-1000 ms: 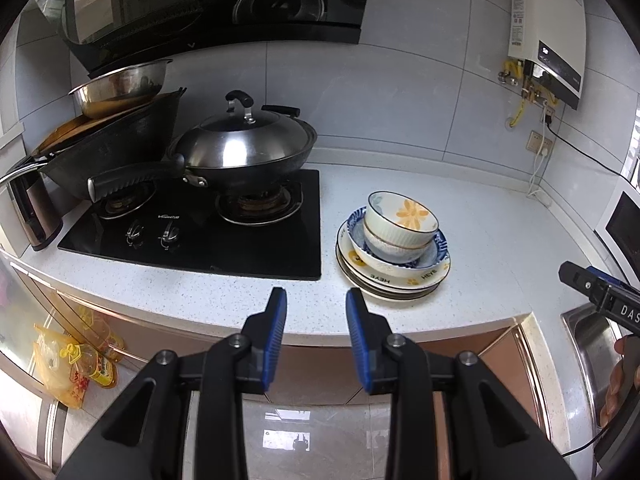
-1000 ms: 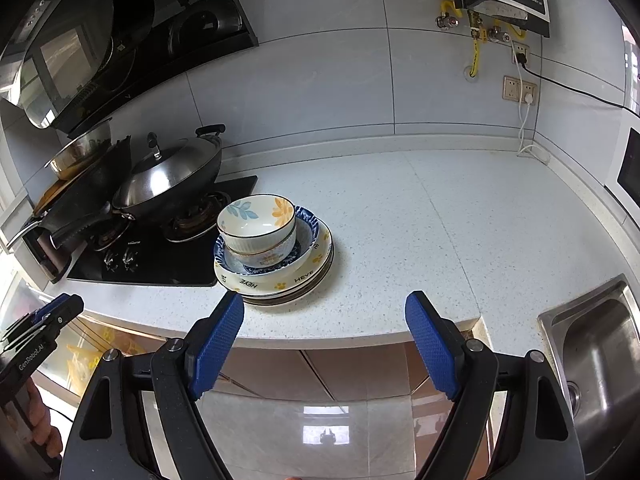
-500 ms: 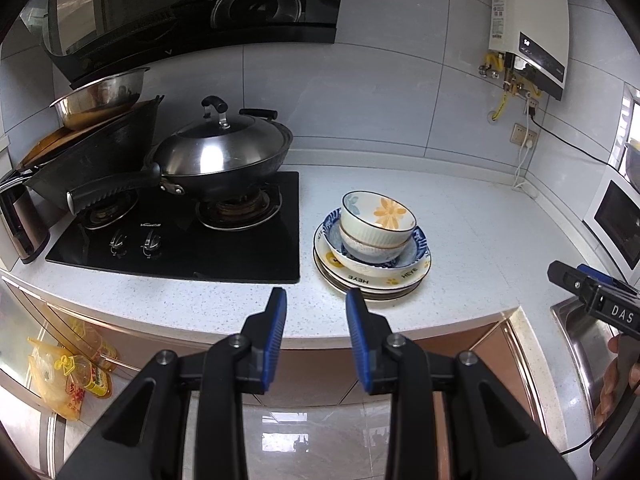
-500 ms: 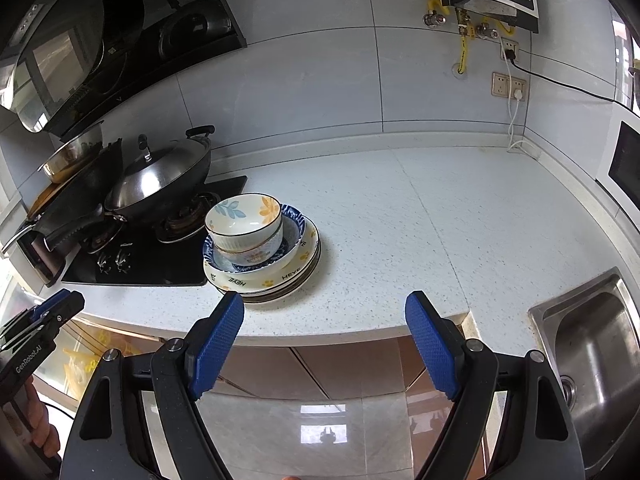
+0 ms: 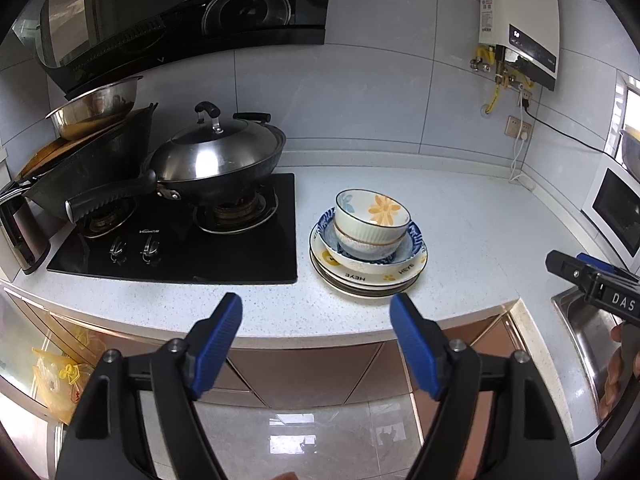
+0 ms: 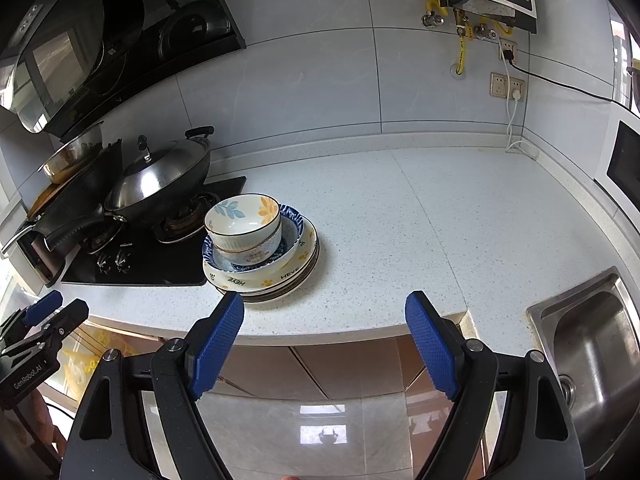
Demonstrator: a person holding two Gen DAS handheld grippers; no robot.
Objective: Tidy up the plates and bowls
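Left wrist view
Stack: ribbed white bowl (image 5: 373,216) with orange flower, nested in a blue-patterned bowl (image 5: 412,240), on cream "HEYE" plates (image 5: 360,274).
Place: speckled white counter (image 5: 460,216), just beside the black glass hob (image 5: 180,248).
Left gripper (image 5: 316,338): blue ridged pads spread wide, empty; half a second ago they were nearly together.

Right wrist view
Stack: same dishes (image 6: 260,248), glossy, round, near the counter's front edge.
Right gripper (image 6: 325,338): wide apart, empty, as before.
Sink (image 6: 592,344): steel, at right.
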